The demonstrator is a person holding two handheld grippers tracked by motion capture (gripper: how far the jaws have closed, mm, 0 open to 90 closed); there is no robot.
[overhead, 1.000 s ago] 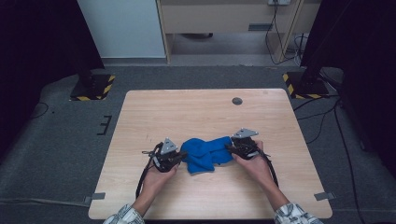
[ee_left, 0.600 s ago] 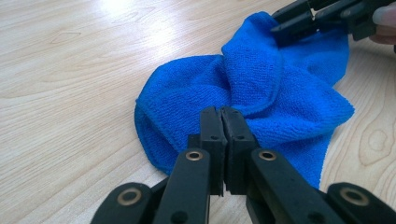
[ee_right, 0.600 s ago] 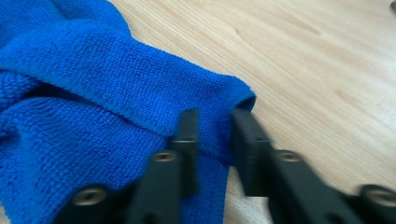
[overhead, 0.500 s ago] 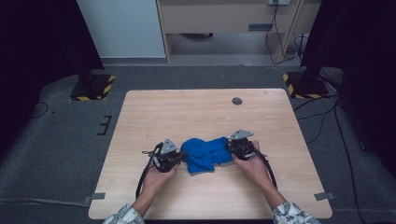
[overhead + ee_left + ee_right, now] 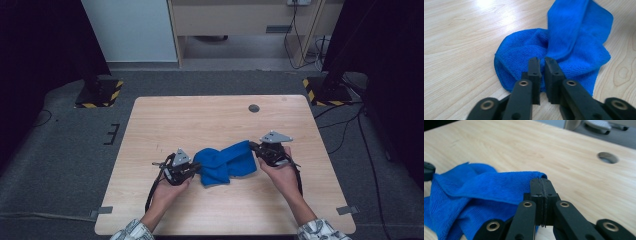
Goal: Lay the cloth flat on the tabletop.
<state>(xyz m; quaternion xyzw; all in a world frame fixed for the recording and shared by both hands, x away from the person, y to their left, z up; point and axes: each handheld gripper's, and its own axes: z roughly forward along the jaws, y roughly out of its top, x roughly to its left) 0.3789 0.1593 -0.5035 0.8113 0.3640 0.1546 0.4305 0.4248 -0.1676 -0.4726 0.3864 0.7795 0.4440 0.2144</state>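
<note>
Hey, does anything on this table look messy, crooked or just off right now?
Only the blue cloth: it lies crumpled and bunched near the table's front edge, not flat. The right tool pinches one corner, lifted. The left tool has just been opening, its pads slightly apart over the cloth's edge.

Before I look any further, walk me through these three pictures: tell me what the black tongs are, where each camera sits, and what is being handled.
No robot here: a person holds a hand tool with a two-jawed claw in each hand. The high view looks down on a wooden table from above; the forearms come in at the bottom. The other two pictures come from small cameras riding on each tool, looking along its black jaws.

On the table lies a crumpled blue cloth. The right claw is shut on one edge of the cloth and lifts it slightly. The left claw sits at the cloth's other end; its jaws have just been opening, with a narrow gap and no cloth between them. A small round hole marks the far side.
</note>
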